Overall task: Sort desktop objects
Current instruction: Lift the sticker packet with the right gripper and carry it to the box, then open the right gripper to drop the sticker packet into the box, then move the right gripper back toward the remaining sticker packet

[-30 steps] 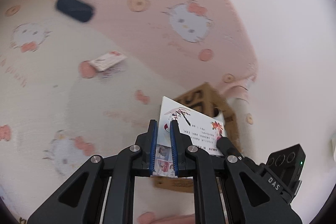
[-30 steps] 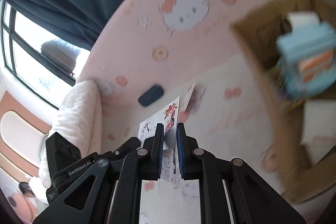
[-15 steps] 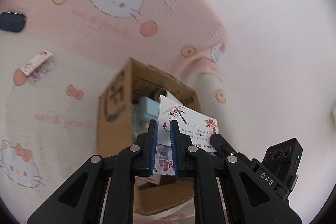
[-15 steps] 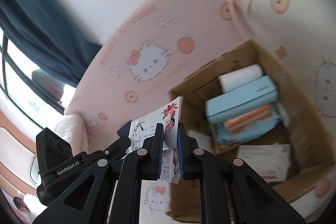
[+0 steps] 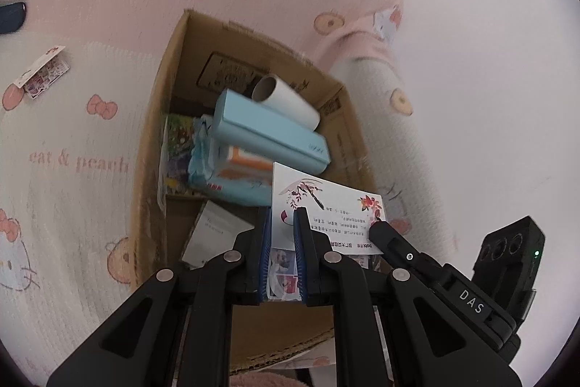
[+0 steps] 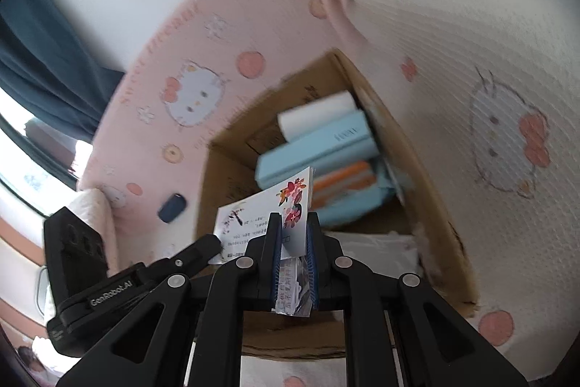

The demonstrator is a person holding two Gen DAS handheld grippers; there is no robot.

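Left hand-held gripper [image 5: 282, 223] and right hand-held gripper [image 6: 293, 231] both clamp one white floral printed card [image 5: 326, 205], held above the open brown cardboard box [image 5: 159, 118].

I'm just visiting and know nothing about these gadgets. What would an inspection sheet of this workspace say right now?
Surface: pink and white cartoon-cat blanket.
Job's things: flowered card pack held over an open cardboard box; inside the box a light blue case, a white roll, a wipes pack and a white packet.
Clutter: small sticker packet and a dark blue case lying on the blanket, apart from the box.
Grippers: left gripper and right gripper both clamp the card pack, one at each end.
Cables: nothing seen.
Surroundings: white wall; dark curtain by a window.
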